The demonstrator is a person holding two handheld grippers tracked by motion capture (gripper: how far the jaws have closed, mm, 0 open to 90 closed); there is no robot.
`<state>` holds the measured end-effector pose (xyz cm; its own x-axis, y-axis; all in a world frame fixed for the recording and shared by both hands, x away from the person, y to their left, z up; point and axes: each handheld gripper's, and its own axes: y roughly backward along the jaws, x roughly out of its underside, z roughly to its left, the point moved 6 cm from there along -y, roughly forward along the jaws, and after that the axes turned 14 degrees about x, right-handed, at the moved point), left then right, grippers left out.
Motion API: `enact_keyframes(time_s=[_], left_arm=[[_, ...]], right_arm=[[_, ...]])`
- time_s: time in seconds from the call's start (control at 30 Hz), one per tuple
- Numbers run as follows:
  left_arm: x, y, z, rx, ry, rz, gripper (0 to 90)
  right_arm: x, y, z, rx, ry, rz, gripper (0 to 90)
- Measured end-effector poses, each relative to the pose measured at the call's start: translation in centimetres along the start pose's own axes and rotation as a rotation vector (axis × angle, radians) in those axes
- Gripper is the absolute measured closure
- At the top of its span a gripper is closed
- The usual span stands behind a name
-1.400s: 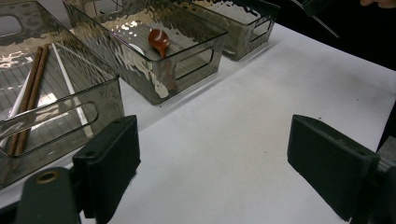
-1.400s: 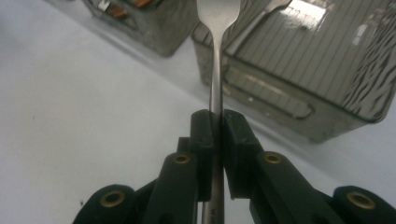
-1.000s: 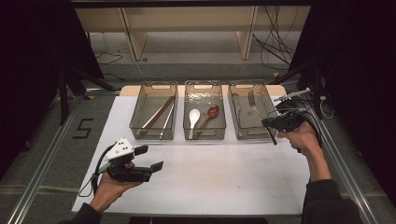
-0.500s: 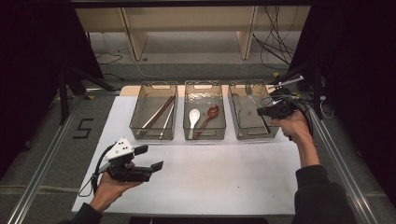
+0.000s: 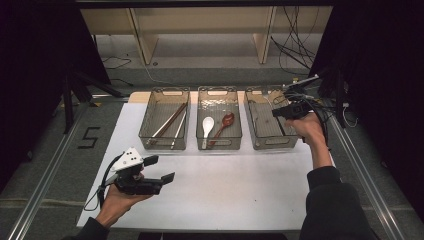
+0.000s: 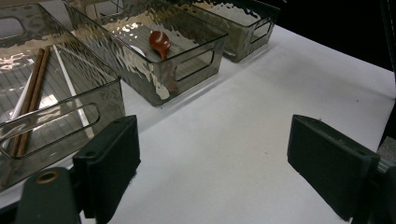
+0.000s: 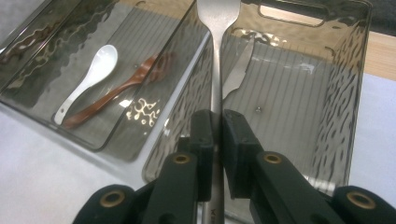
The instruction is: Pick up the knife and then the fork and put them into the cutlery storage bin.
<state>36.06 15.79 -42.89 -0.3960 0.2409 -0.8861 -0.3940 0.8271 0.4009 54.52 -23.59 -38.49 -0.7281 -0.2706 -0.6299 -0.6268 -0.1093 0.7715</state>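
My right gripper [image 7: 217,121] is shut on the handle of a metal fork [image 7: 215,56], whose head points away over the right clear bin [image 7: 355,70]. A metal knife [image 7: 238,70] lies on that bin's floor. In the high view the right gripper [image 5: 281,112] hovers above the right bin [image 5: 272,145]. My left gripper [image 5: 160,169] rests low over the table's front left, jaws wide apart with nothing between them. In the left gripper view, the left gripper [image 6: 215,172] frames bare white table.
The middle bin [image 5: 219,145] holds a white spoon [image 5: 207,126] and a red-brown spoon [image 5: 225,122]. The left bin [image 5: 162,146] holds brown chopsticks [image 5: 170,121] and a pale stick. Cables [image 5: 320,102] lie at the table's right rear. A white mat [image 5: 240,185] covers the table.
My right hand has carried the fork away from the person and slightly left, to a spot above the right bin. The left hand has stayed still.
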Motion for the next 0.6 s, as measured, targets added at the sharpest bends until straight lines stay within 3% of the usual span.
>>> enact_keyframes(time_s=[0.6], left_arm=[[0.0,0.0,0.1,0.001,0.004,-0.002,16.3]], right_arm=[[-0.9,-2.6,-0.6,0.035,-0.080,0.033,83.6]])
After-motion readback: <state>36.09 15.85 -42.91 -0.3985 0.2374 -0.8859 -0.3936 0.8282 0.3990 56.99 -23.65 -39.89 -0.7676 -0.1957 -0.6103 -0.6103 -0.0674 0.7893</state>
